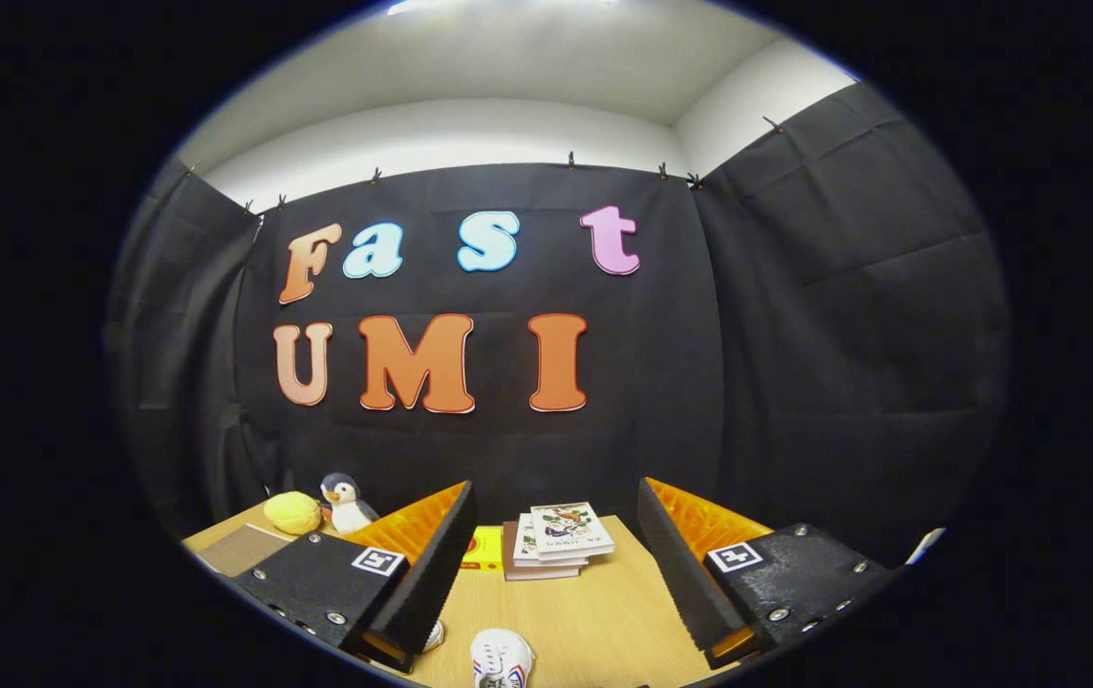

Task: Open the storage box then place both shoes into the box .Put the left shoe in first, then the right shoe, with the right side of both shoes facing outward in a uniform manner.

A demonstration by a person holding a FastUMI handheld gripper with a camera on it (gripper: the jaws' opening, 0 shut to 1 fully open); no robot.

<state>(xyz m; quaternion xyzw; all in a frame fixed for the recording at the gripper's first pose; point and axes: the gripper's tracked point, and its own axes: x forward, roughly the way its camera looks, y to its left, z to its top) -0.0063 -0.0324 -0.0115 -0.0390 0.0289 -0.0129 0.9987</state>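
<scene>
My gripper (554, 564) is held above the wooden table (594, 612), its two fingers wide apart with nothing between them. Low down between the fingers, the toe of a white shoe (501, 659) with red and blue marks peeks up from the near end of the table. A second small white piece (433, 635), perhaps the other shoe, shows just beside the left finger, mostly hidden by it.
A stack of books (556, 540) lies at the far end of the table, beyond the fingers. A yellow flat box (483, 549) sits left of the books. A penguin plush (346, 504), a yellow round plush (293, 512) and a brown board (241, 549) stand at the far left.
</scene>
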